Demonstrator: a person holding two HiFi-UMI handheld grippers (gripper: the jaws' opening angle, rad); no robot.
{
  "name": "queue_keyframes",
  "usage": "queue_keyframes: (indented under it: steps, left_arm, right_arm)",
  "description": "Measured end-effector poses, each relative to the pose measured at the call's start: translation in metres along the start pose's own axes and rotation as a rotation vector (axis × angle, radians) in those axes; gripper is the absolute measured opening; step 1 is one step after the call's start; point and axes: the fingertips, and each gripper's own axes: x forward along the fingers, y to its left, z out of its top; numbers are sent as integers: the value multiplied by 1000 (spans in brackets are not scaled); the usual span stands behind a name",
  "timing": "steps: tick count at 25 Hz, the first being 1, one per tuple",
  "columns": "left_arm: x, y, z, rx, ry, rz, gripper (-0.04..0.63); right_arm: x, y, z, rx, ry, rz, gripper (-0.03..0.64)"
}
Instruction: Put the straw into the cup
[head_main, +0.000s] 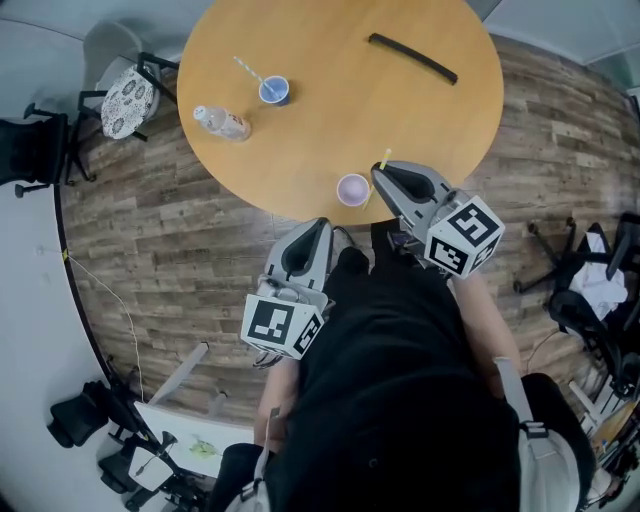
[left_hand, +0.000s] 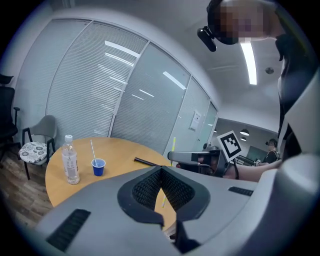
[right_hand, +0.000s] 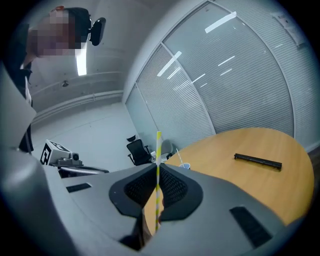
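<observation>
A yellow-and-white striped straw (right_hand: 158, 150) stands upright between the pads of my right gripper (right_hand: 156, 166), which is shut on it. In the head view the right gripper (head_main: 384, 172) sits over the table's near edge, with the straw's tip (head_main: 385, 158) sticking out. A pale cup (head_main: 352, 189) stands open just to its left. My left gripper (head_main: 318, 226) hangs off the table's near edge, below the cup. Its jaws (left_hand: 161, 169) meet at the tip with nothing between them. The left gripper view shows the right gripper (left_hand: 192, 157) with the straw (left_hand: 173, 145).
On the round wooden table (head_main: 330, 110) stand a blue cup holding its own straw (head_main: 273, 90), a water bottle (head_main: 222, 122) lying on its side, and a black bar (head_main: 412, 56) at the far side. A chair (head_main: 125, 95) stands at the table's left, office chairs at the right.
</observation>
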Motion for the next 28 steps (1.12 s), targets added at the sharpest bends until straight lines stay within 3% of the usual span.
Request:
queue_keyframes:
  steps: [10,28]
  left_arm:
    - [7,17,-7,-37,55,64,12]
    - [-5,37,-21,-81,81,134,12]
  right_arm:
    - [42,-25,-31,20,83,12,26]
    - [73,-43,-84,48,137,-20,28]
